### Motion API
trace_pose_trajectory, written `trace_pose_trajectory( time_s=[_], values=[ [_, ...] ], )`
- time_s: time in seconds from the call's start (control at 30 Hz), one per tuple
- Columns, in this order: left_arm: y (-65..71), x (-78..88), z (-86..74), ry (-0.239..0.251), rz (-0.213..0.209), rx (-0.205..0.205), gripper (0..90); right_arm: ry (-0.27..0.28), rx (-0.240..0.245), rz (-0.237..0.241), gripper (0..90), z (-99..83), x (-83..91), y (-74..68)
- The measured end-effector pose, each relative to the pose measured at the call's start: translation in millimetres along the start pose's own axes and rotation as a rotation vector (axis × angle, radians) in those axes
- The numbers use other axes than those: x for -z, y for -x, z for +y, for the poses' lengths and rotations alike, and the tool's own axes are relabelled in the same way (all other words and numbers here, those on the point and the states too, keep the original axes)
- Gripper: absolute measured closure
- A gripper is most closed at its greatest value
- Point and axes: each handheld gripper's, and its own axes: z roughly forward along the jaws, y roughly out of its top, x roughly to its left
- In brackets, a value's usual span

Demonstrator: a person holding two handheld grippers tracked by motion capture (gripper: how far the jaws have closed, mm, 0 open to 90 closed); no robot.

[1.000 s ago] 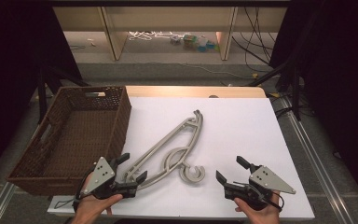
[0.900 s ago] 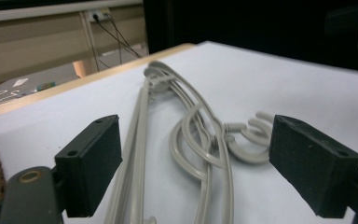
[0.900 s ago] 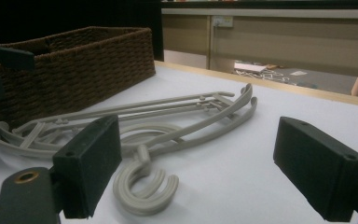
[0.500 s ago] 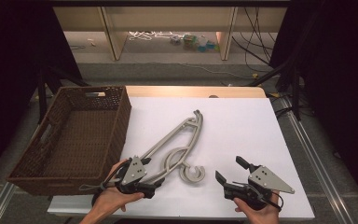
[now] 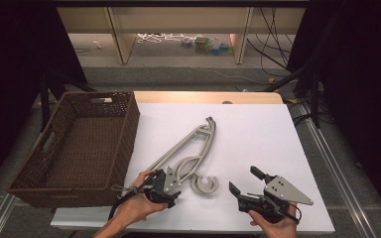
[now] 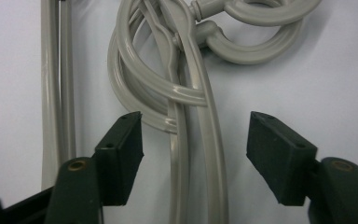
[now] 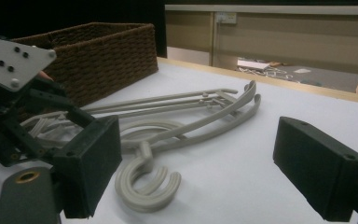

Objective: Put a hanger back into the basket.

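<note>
Since a second ago the left gripper has slid onto the grey hangers beside the basket, jaws spread astride their arms, probably about to grasp; right gripper waits open

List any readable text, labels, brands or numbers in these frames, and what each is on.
None can be read.
Brown woven wicker basket: a small pale tag on its far rim, too small to read.
Grey plastic clothes hangers: no marking visible.
Grey three-cornered plate on the right gripper: only screw holes, no print.
Left gripper black pads: unmarked.
White table cover: blank.
</note>
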Motion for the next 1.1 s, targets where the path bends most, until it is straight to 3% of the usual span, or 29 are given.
trace_pose_trajectory(
  time_s=[0.07, 0.1, 0.17, 0.23, 0.27, 0.33, 0.37, 0.47, 0.57, 0.6, 0.8, 0.83, 1.1],
  values=[
    [0.1, -2.2, 2.3, -0.018, 0.007, -0.010, 39.6, 0.006, -0.002, -0.001, 16.2, 0.0, -0.4, -0.2],
    [-0.2, -6.5, 5.5, -0.075, 0.016, -0.031, 42.8, -0.003, 0.000, -0.001, 16.2, 0.5, 0.4, -0.3],
    [-0.1, -10.4, 6.9, -0.097, 0.025, -0.036, 45.6, -0.012, 0.000, -0.001, 16.3, 0.5, 1.2, -0.5],
    [-0.2, -10.9, 7.2, -0.106, 0.037, -0.044, 46.1, -0.011, -0.001, -0.002, 16.4, 0.6, 1.2, -0.7],
    [-0.9, -12.1, 7.4, -0.117, 0.054, -0.042, 50.4, -0.009, 0.002, -0.001, 16.5, 0.8, 1.0, -0.5],
    [-1.9, -11.9, 7.6, -0.121, 0.047, -0.039, 50.5, -0.007, 0.001, 0.006, 16.6, 0.6, 0.6, -0.4],
    [-2.3, -11.8, 7.8, -0.120, 0.047, -0.030, 51.2, -0.027, -0.037, 0.019, 16.6, 0.2, 1.3, -2.7],
    [-1.2, -9.8, 9.7, -0.131, 0.057, -0.034, 57.6, -0.011, -0.016, 0.013, 16.9, 0.4, 0.4, -1.3],
    [-0.4, -7.8, 11.4, -0.122, 0.053, -0.026, 65.5, -0.025, -0.039, 0.021, 17.0, 0.4, 1.0, -2.7],
    [0.0, -6.9, 12.0, -0.119, 0.049, -0.019, 65.5, -0.009, -0.004, 0.010, 17.2, 0.7, 0.2, -0.5],
    [-0.8, -3.0, 13.7, -0.110, 0.045, -0.005, 73.1, 0.002, -0.001, 0.013, 17.6, 0.5, -0.6, -0.1],
    [-2.1, 0.1, 15.0, -0.088, 0.024, 0.025, 74.7, 0.001, -0.001, 0.014, 17.6, 0.5, -0.5, 0.0],
    [-6.3, 10.3, 17.9, -0.037, 0.011, 0.079, 79.5, -0.003, -0.004, 0.018, 17.7, 0.7, -0.4, 0.1]
  ],
)
